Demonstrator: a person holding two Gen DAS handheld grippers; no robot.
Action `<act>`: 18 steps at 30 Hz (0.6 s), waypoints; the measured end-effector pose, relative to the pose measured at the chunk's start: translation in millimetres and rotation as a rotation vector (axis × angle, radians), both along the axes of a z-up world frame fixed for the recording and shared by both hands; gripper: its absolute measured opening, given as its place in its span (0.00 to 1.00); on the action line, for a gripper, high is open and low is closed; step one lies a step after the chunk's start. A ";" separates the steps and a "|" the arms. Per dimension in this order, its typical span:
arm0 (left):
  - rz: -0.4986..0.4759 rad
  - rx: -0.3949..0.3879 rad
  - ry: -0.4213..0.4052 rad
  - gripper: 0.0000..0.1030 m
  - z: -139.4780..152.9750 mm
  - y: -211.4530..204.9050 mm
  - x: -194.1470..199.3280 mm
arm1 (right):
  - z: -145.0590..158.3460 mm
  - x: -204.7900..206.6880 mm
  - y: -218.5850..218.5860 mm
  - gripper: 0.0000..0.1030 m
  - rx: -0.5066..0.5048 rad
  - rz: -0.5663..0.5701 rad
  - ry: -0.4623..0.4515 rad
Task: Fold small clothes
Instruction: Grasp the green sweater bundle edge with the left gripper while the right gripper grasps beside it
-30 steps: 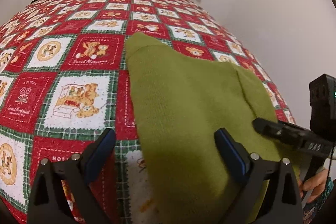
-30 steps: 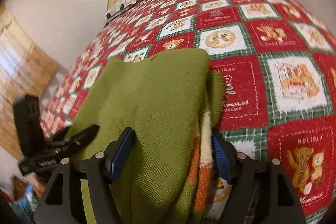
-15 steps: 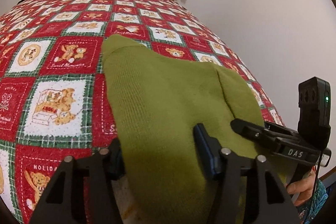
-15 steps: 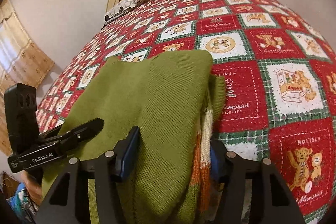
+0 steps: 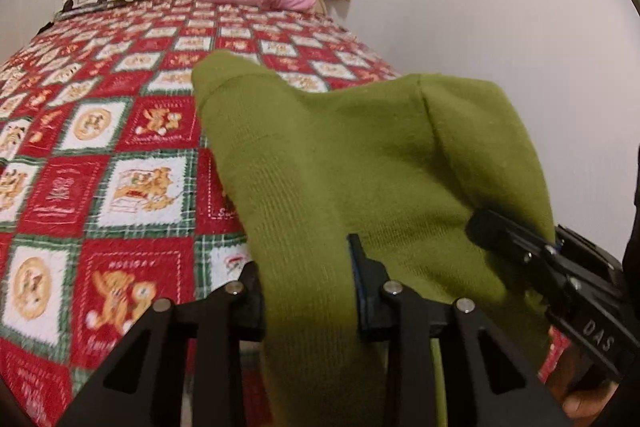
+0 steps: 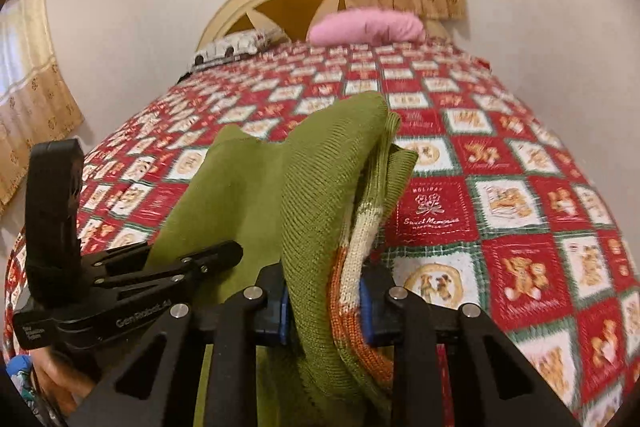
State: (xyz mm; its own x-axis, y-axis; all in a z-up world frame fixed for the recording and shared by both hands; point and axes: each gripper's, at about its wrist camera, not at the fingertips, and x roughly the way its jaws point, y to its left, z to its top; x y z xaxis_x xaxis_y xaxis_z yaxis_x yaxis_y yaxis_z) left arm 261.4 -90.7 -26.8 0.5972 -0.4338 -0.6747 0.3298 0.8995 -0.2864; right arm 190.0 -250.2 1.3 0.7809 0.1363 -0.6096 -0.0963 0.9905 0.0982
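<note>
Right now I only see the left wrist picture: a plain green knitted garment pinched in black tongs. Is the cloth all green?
Observer: No. In the right wrist view the green knitted garment shows an orange and cream striped knit edge, caught between the right gripper pads.
Visitor: So both tongs are holding it?
Observer: Yes. The right gripper's jaws have just been closing and now pinch the bunched fabric; the left gripper does the same on its side.
Visitor: Anything else I'm missing?
Observer: A second patterned beige curtain hangs on the wall left of the bed with the red teddy-bear quilt.
</note>
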 end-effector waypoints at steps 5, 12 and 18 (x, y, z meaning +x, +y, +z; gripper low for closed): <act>-0.021 0.038 -0.081 0.31 29.5 -4.1 -37.1 | 27.2 -51.9 1.7 0.26 0.056 -0.048 -0.057; -0.058 0.028 -0.129 0.31 58.7 -6.8 -80.3 | 51.9 -117.5 4.6 0.26 0.074 -0.097 -0.127; -0.100 0.008 -0.127 0.31 68.2 -10.2 -111.3 | 64.8 -166.3 2.9 0.26 0.100 -0.133 -0.161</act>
State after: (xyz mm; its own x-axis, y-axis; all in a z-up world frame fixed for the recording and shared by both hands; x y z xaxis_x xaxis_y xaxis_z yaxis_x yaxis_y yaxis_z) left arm 150.1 -100.9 41.4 0.6322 -0.4903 -0.5999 0.4511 0.8624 -0.2295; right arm 23.7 -247.3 66.1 0.8820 0.0793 -0.4645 0.0122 0.9815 0.1908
